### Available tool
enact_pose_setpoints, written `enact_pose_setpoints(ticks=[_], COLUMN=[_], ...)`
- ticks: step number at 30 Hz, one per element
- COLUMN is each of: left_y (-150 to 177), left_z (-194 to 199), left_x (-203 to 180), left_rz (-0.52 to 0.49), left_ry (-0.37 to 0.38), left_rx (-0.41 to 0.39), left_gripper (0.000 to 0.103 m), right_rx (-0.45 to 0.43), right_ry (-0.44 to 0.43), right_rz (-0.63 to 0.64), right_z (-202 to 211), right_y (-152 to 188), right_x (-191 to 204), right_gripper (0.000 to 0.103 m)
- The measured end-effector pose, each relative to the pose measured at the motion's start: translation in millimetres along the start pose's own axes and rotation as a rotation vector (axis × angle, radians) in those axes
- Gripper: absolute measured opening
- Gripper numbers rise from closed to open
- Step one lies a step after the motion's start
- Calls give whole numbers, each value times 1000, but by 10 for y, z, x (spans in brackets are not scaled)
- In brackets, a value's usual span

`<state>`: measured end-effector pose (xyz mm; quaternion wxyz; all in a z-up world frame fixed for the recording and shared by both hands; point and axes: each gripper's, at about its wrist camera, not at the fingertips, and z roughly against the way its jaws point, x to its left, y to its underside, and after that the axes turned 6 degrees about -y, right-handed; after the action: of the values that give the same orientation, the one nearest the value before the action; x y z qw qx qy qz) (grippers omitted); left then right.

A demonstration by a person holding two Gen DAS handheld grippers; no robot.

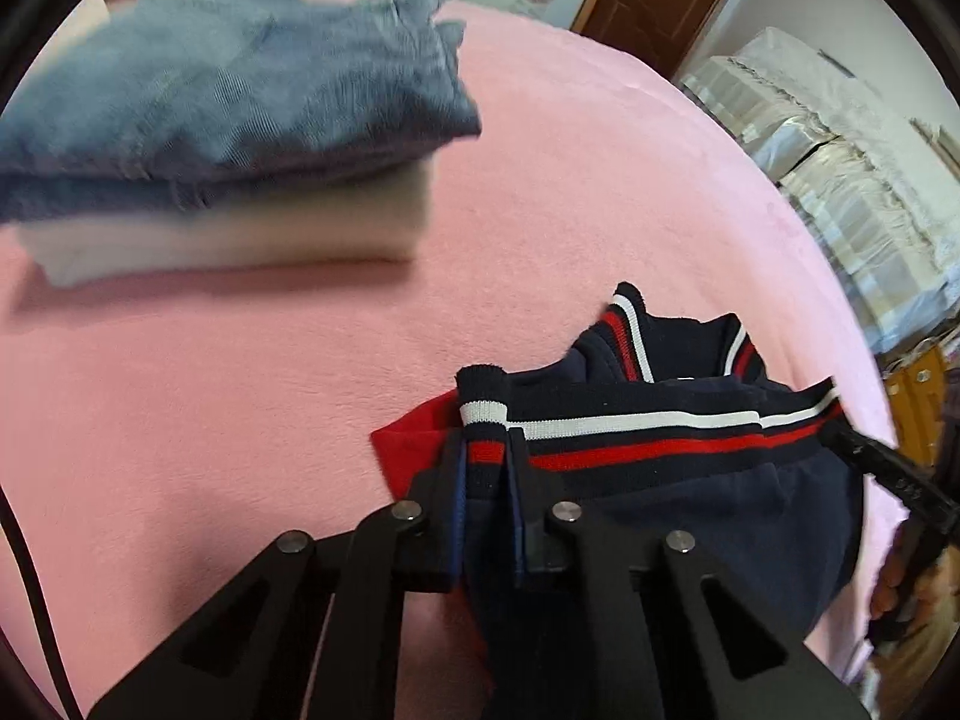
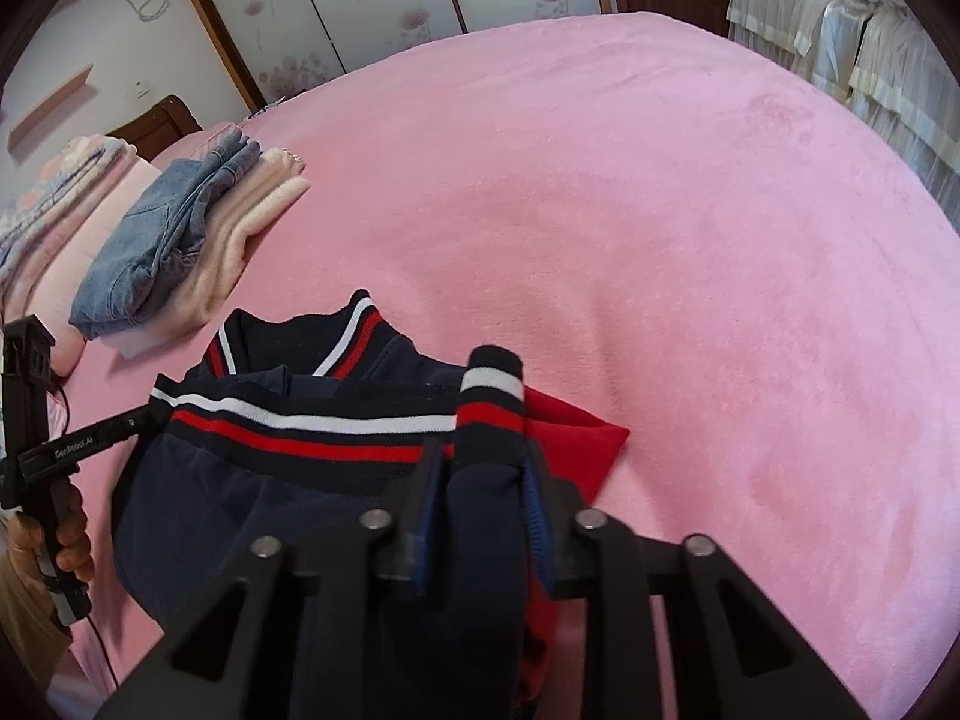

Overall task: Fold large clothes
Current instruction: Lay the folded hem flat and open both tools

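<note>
Both grippers are clamped on the striped hem band of a navy jacket [image 1: 690, 504] that lies bunched on the near part of a pink bedspread [image 1: 540, 192]. The left gripper [image 1: 485, 450] pinches the left end of the band, its pads pressed against the ribbed knit so that a stub of navy, white and red stripes stands up beyond the fingertips; the right gripper [image 2: 489, 450] does the same at the right end. Holding the two ends at once keeps the hem [image 2: 300, 426] stretched in a straight line between them — a sensible way to control a large garment, since the edge can then travel as one piece rather than sag in the middle. The striped collar [image 2: 360, 330] lies just beyond the hem, and a red panel [image 2: 576, 438], apparently a sleeve or lining, pokes out under each gripped corner, so the jacket looks part-folded, with hem brought close to collar. At the far left a stack of folded clothes [image 2: 174, 246] — blue jeans on top of pale knits — sits well apart from the jacket, likely the place for finished pieces.
</note>
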<state>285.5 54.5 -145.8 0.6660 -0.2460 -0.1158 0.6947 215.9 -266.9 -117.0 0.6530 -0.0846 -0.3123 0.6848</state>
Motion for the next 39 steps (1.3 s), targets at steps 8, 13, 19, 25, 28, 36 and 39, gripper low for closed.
enact_pose_setpoints(ticks=[8, 13, 19, 25, 28, 36, 39], left_y=[-82, -320, -219, -266, -250, 51, 227], left_z=[536, 320, -323, -168, 67, 355, 377], left_x=[-186, -143, -34, 58, -2, -529, -635], left_rz=[-9, 45, 75, 83, 74, 112, 142], left_ry=[-130, -179, -227, -181, -214, -51, -13], left_rx=[-156, -128, -2, -8, -58, -113, -109], left_gripper=[7, 7, 7, 31, 46, 46, 46], right_rx=[-135, -174, 5, -23, -74, -101, -81], right_ry=[13, -7, 18, -17, -5, -85, -146], right_rz=[61, 6, -126, -188, -145, 34, 77], right_z=[389, 330, -401, -249, -12, 128, -4], right_y=[-118, -390, -326, -287, -289, -128, 11], right_x=[217, 134, -197, -305, -216, 582, 890], right_gripper=[11, 11, 11, 30, 32, 31, 31])
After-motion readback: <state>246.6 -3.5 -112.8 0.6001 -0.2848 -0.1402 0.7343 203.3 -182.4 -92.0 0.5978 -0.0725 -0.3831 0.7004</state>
